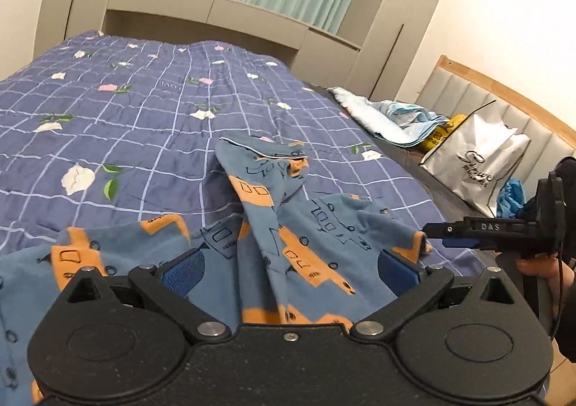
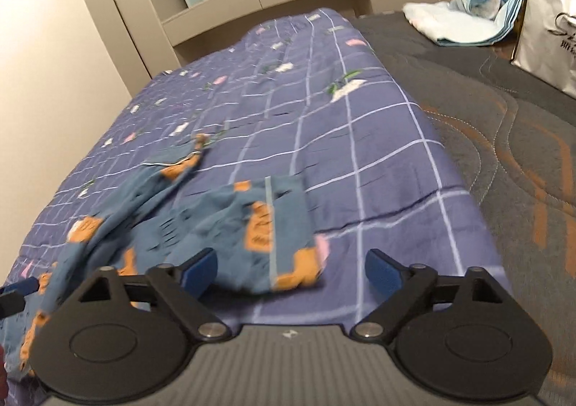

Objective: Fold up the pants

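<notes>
The pants [image 1: 288,226], a blue pair printed with orange blocks and dark outline drawings, are seen lying crumpled on the checked, flowered bedspread [image 1: 118,110] near the close edge of the bed, and no tidy fold can be made out. In the left wrist view one leg is thrown up and across the rest of the cloth, its piped hem pointing away toward the far end of the bed, while the remainder is bunched in loose ridges close in front of the camera. In the right wrist view, which is blurred, a second hem with a pale stripe is seen lying flat on the bedspread, apart from the first. The left gripper [image 1: 289,267] is held low over the heap with its jaws spread wide and nothing pinched between the blue pads. The right gripper [image 2: 289,271] is likewise held with its jaws wide apart and empty; in the left wrist view it is seen side-on at the right edge of the cloth, not closed on it. The task is judged to be at an early stage: the legs have yet to be laid straight and matched one upon the other, and every fold across the length remains to be made.
</notes>
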### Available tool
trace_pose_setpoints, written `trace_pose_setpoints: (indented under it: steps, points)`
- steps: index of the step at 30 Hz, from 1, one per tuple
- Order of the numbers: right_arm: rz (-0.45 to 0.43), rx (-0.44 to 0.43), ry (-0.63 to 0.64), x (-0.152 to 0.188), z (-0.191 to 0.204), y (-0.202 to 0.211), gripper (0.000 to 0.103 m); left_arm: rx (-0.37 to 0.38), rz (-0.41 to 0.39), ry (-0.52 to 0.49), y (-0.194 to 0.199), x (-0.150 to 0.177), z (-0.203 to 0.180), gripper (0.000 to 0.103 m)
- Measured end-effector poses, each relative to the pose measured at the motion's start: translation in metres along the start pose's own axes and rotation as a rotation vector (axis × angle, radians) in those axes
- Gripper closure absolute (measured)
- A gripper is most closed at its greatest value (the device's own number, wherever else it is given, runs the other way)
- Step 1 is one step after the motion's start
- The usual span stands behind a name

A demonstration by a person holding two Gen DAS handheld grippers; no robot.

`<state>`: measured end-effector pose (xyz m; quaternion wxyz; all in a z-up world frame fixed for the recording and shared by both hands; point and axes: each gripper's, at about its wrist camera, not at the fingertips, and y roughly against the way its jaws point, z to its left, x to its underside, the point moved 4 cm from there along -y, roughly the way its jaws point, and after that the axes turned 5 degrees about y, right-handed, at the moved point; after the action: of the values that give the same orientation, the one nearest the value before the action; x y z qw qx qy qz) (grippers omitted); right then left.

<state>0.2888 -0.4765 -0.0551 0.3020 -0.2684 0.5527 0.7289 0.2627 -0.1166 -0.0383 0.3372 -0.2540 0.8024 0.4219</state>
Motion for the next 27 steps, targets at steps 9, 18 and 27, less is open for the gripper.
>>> trace_pose_setpoints:
  steps: [9,18,27]
  points:
    - [0.076,-0.032,0.023,-0.016,-0.006,-0.051,0.058,-0.001,0.026,0.089,-0.026,-0.011,0.012,0.001]
    - [0.038,0.012,0.226,-0.037,0.013,-0.04,0.095,0.012,0.018,0.091,-0.029,-0.014,0.013,0.001]
    - [0.091,0.076,0.382,-0.05,0.021,-0.052,0.094,0.01,0.029,0.103,-0.03,-0.009,0.016,0.001]
